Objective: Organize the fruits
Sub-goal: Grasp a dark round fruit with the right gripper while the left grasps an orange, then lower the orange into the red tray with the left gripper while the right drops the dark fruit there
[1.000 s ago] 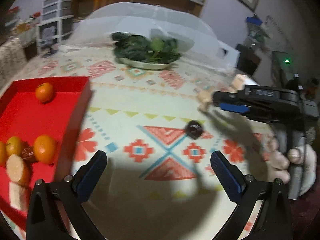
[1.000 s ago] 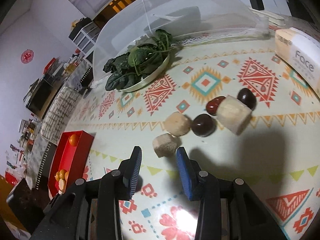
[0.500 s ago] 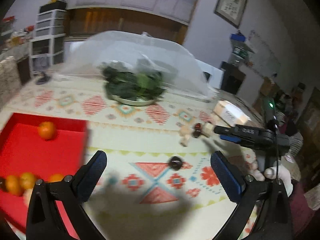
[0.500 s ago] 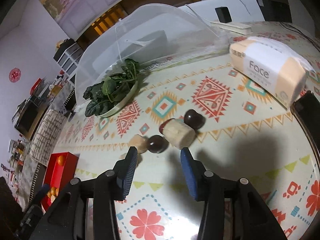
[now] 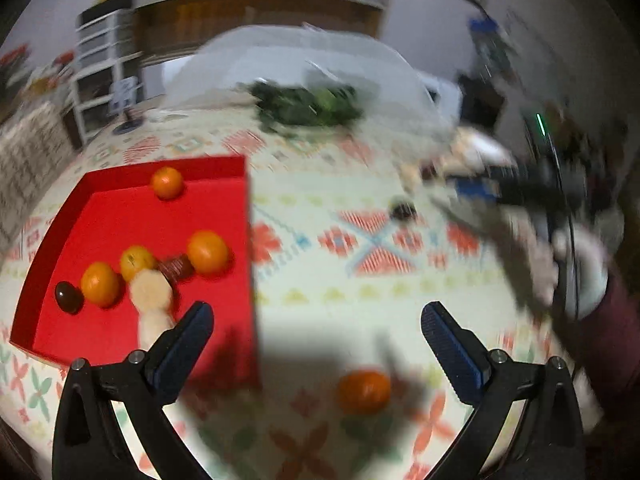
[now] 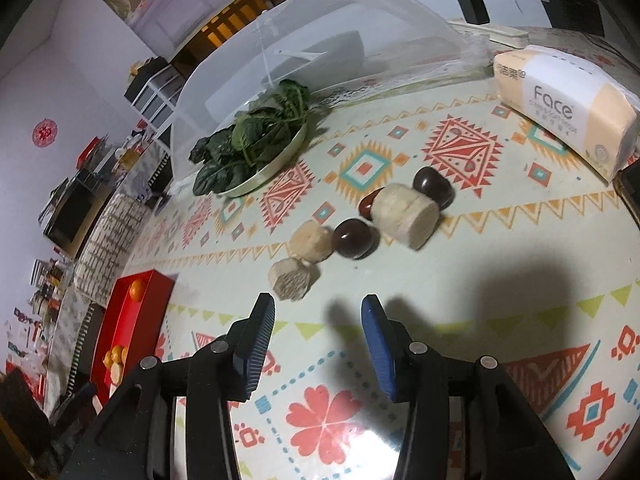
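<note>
1. The left gripper (image 5: 316, 340) has its jaws wide apart and holds nothing. A loose orange (image 5: 364, 392) lies on the worktop (image 5: 320, 272) just below the gap, outside the red tray (image 5: 44, 248).
2. The right gripper (image 6: 318, 336) has its jaws partly open and empty. They point at a pale cut chunk (image 6: 292, 280) close in front.
3. What could go wrong — the loose orange is round, so a bump from a jaw could make it roll away. The left view is blurry, so aim may be off.
4. The chunks and dark fruits touch each other — grabbing one may push the rest.
5. Count in the tray: four oranges, one dark fruit (image 5: 68, 297), one brownish fruit, two pale pieces.
6. Count by the right gripper: three pale chunks, two dark round fruits, one red fruit. One more dark fruit (image 5: 403, 211) sits alone farther out.
</note>
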`<action>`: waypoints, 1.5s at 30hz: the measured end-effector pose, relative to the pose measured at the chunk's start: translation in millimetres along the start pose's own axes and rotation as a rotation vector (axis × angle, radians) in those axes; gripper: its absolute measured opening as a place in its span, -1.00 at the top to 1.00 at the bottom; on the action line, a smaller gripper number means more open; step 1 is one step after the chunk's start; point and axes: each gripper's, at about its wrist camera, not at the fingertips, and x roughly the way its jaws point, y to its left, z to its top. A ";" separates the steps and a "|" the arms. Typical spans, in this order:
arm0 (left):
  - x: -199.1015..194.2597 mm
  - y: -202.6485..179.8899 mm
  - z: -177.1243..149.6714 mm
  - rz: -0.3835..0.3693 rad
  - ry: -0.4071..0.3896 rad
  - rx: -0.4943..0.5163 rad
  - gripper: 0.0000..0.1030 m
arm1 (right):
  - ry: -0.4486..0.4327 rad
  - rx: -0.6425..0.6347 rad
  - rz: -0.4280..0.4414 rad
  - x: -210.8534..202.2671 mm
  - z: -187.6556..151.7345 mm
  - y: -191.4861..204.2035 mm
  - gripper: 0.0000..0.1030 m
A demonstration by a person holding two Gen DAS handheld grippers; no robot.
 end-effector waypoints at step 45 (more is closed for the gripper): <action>-21.0 27.2 -16.6 -0.024 -0.100 -0.124 0.40 | 0.040 -0.366 -0.086 23.5 -46.0 131.3 0.43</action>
